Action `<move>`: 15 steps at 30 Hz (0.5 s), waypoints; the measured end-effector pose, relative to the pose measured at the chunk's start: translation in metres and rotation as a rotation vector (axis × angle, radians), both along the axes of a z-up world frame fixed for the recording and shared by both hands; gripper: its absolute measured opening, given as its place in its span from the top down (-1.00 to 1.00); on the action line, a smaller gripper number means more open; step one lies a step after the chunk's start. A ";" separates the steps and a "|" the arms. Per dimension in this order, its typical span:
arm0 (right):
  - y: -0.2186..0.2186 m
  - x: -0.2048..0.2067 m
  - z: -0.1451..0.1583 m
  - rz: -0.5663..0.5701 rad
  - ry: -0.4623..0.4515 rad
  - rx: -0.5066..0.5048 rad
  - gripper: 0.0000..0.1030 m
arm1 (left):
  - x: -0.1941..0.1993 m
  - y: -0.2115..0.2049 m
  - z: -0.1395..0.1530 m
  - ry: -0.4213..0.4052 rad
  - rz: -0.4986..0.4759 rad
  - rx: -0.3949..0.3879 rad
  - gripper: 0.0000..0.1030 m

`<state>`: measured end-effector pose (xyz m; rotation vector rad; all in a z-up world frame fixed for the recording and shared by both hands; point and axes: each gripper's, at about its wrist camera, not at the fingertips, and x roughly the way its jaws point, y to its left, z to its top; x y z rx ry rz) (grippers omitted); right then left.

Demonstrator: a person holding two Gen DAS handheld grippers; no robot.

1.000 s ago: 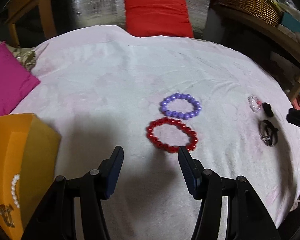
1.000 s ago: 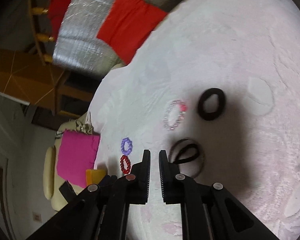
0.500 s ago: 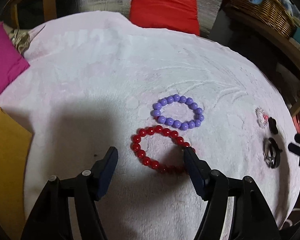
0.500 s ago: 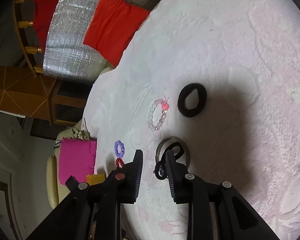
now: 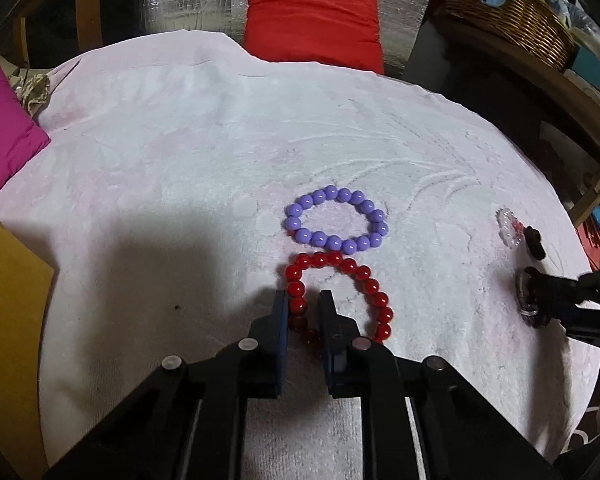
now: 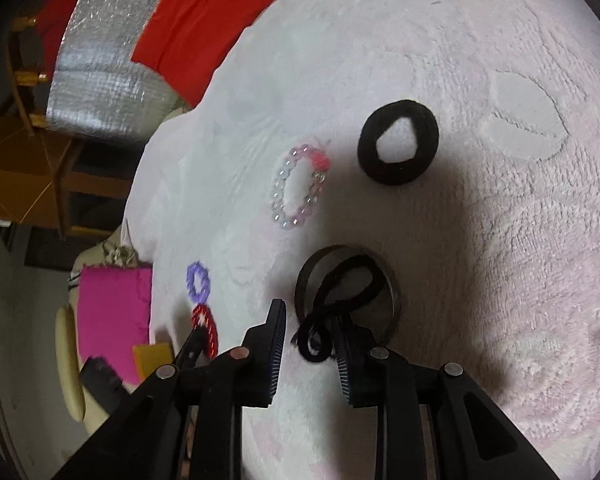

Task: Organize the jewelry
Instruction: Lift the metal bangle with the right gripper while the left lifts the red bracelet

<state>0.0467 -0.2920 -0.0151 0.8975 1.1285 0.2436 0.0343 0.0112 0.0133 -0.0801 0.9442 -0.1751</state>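
Pale pink cloth bears red bracelet, purple bracelet, black hair-tie.

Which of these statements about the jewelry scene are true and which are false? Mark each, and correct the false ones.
1. The left gripper jaws are closed on the red bracelet. True.
2. The purple bracelet lies nearer the left gripper than the red one. False: it lies beyond the red one.
3. The right gripper is open, with a black cord between its jaws. True.
4. The black hair tie sits inside the orange box. False: it lies on the white cloth.
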 end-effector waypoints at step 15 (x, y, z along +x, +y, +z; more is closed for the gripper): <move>-0.009 -0.019 0.049 0.018 -0.282 0.097 0.86 | -0.014 0.006 0.023 -0.062 -0.020 -0.042 0.81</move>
